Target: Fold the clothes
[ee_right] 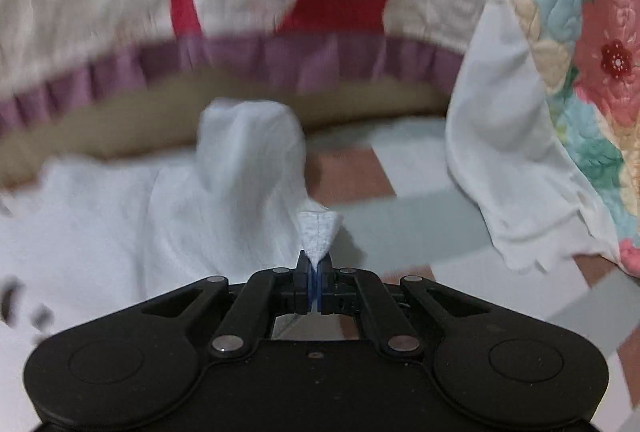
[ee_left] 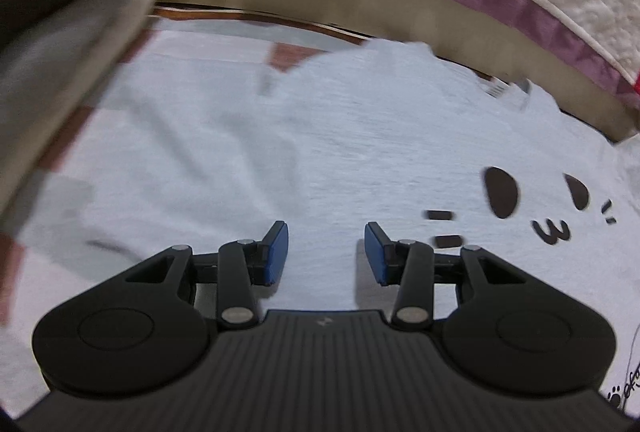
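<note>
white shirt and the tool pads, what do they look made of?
White shirt: likely cotton jersey, matte, soft; it creases and tents limply where the right tool pinches it. Printed face looks like flat dark ink. Pads on the left tool: blue, smooth, probably rubber or soft plastic; blur leaves that open.

A floor of pink, white and grey checked squares [ee_right: 416, 208] carries everything. A white T-shirt [ee_left: 280, 152] with a dark cartoon face print lies spread flat over most of it, one corner raised off the floor at 6 o'clock in the right wrist view. At 3 o'clock there, a white-backed floral quilt [ee_right: 520, 152] hangs down to the floor.
</note>
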The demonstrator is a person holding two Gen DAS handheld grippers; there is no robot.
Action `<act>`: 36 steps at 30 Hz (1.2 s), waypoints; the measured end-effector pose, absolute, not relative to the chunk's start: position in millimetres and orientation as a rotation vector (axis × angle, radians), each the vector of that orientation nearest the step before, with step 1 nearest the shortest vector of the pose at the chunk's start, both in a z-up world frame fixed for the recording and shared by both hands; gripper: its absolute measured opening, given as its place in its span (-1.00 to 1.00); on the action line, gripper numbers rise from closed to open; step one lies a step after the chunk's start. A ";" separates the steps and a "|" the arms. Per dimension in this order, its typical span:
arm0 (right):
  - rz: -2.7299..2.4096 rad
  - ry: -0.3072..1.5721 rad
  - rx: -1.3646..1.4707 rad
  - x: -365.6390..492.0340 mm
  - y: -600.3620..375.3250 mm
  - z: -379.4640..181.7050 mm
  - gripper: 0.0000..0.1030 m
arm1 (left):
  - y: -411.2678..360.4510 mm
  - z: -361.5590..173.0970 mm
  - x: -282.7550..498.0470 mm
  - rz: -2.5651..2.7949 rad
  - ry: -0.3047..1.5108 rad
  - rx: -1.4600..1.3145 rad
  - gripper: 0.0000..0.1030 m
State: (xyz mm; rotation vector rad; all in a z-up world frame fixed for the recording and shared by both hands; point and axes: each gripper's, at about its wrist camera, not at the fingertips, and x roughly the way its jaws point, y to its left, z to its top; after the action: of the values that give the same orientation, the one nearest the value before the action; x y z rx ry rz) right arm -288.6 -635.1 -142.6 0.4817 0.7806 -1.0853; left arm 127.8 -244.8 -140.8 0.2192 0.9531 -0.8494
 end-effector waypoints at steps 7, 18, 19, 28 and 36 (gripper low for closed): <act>-1.127 0.827 0.404 -283.9 -633.3 -150.1 -0.93 | -158.4 -142.9 155.0 -0.746 1.101 -0.027 -0.20; -0.886 0.546 0.802 -338.9 -633.1 -127.2 -0.24 | -168.4 -146.4 91.2 -0.997 1.134 0.221 0.03; -0.824 0.544 0.820 -341.1 -626.6 -125.0 -0.22 | -170.7 -145.3 86.3 -1.007 1.114 0.253 0.08; -0.721 0.587 0.964 -326.8 -592.7 -148.4 0.11 | -190.7 -150.7 70.4 -0.988 0.966 0.403 -0.79; -0.839 0.330 1.245 -332.6 -599.0 -165.2 0.38 | -137.8 -124.2 98.6 -0.903 0.966 0.173 -0.98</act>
State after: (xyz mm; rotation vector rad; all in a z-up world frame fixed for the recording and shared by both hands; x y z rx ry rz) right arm -332.6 -599.0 -165.2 1.2451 0.3301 -0.8391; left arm 98.6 -137.8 -124.2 0.1732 0.9661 -0.9029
